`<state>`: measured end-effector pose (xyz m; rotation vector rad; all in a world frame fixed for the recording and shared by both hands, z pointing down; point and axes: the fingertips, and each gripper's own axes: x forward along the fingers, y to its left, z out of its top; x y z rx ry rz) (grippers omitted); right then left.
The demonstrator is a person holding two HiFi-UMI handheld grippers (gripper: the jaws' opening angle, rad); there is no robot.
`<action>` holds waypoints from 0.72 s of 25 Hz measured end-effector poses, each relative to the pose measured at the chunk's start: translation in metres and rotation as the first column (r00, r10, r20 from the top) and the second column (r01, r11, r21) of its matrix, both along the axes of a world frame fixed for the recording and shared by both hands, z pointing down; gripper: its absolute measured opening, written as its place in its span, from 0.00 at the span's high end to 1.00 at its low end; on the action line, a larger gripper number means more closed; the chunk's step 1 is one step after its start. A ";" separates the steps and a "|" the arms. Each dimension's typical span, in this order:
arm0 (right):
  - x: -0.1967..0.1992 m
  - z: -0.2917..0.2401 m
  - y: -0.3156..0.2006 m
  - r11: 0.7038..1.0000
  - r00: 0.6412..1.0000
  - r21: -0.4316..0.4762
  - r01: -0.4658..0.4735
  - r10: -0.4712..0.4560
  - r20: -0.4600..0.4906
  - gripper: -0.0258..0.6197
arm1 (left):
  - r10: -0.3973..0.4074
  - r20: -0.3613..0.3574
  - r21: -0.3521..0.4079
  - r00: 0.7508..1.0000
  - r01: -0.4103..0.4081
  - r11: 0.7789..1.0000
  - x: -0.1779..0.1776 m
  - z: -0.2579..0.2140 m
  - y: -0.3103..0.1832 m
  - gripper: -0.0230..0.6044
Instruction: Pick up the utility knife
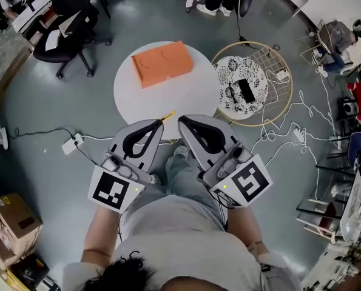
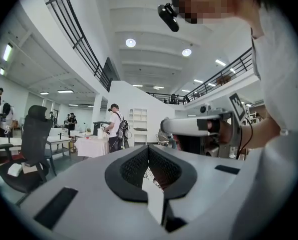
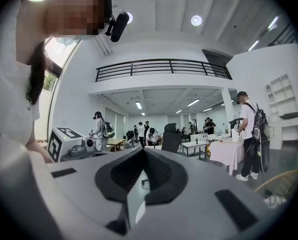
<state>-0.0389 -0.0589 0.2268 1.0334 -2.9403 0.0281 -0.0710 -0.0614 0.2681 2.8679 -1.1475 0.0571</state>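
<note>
Since the head view shows the yellow utility knife (image 1: 167, 116) at the round white table's (image 1: 131, 93) near rim, a careless nudge could knock it off. In the left gripper view, the left gripper (image 2: 149, 150) has its jaws together and empty. In the right gripper view, the right gripper (image 3: 142, 151) does likewise.

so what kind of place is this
Probably a big open-plan lab or workshop, not a home: a balcony railing runs above the hall, people stand at work tables, and an office chair and power strip sit on the bare grey floor.
</note>
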 end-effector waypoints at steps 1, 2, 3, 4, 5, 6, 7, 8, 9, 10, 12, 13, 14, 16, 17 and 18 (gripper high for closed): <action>0.001 0.001 -0.006 1.000 1.000 -0.004 0.009 -0.009 0.001 0.95 | -0.013 0.008 -0.009 1.000 0.013 1.000 0.001 0.006 -0.007 0.95; 0.001 0.003 -0.013 1.000 1.000 -0.010 0.017 -0.017 0.001 0.95 | -0.028 0.016 -0.018 0.999 0.028 0.999 0.001 0.012 -0.014 0.95; 0.002 0.006 -0.019 1.000 1.000 -0.017 0.023 -0.023 0.002 0.95 | -0.040 0.025 -0.027 0.999 0.041 0.999 0.001 0.018 -0.021 0.95; 0.004 0.009 -0.026 0.999 1.000 -0.026 0.027 -0.027 0.004 0.95 | -0.049 0.037 -0.037 0.998 0.050 0.998 0.002 0.025 -0.028 0.95; 0.005 0.013 -0.033 0.999 1.000 -0.036 0.030 -0.030 0.005 0.95 | -0.052 0.052 -0.048 0.997 0.054 0.997 0.004 0.033 -0.035 0.95; 0.007 0.017 -0.039 0.998 0.999 -0.046 0.033 -0.033 0.007 0.95 | -0.050 0.069 -0.061 0.996 0.054 0.997 0.006 0.041 -0.041 0.95; 0.008 0.022 -0.045 0.998 0.999 -0.056 0.036 -0.036 0.008 0.95 | -0.046 0.088 -0.075 0.995 0.053 0.996 0.008 0.050 -0.046 0.94; 0.009 0.027 -0.050 0.997 0.999 -0.065 0.039 -0.039 0.008 0.95 | -0.043 0.106 -0.089 0.993 0.052 0.995 0.009 0.059 -0.052 0.94; 0.010 0.031 -0.055 0.996 0.999 -0.073 0.042 -0.041 0.008 0.95 | -0.041 0.122 -0.105 0.992 0.054 0.993 0.011 0.068 -0.058 0.94; 0.011 0.035 -0.060 0.996 0.999 -0.083 0.044 -0.043 0.010 0.95 | -0.038 0.135 -0.123 0.990 0.055 0.991 0.012 0.077 -0.063 0.94; 0.013 0.043 -0.068 0.993 0.999 -0.107 0.048 -0.046 0.021 0.95 | -0.025 0.160 -0.163 0.987 0.051 0.985 0.015 0.095 -0.072 0.94; 0.014 0.046 -0.072 0.992 0.999 -0.118 0.049 -0.046 0.028 0.95 | -0.015 0.172 -0.181 0.985 0.047 0.982 0.016 0.105 -0.076 0.94; 0.015 0.050 -0.075 0.991 0.998 -0.126 0.050 -0.046 0.033 0.95 | -0.005 0.186 -0.196 0.983 0.042 0.980 0.018 0.114 -0.079 0.94; 0.017 0.058 -0.081 0.988 0.998 -0.143 0.051 -0.046 0.036 0.95 | 0.014 0.211 -0.223 0.977 0.034 0.974 0.021 0.131 -0.083 0.94; 0.018 0.063 -0.083 0.987 0.998 -0.155 0.051 -0.046 0.036 0.95 | 0.023 0.223 -0.238 0.975 0.031 0.971 0.023 0.139 -0.085 0.94; 0.020 0.067 -0.085 0.985 0.998 -0.165 0.051 -0.045 0.036 0.95 | 0.032 0.233 -0.253 0.972 0.029 0.967 0.025 0.147 -0.087 0.94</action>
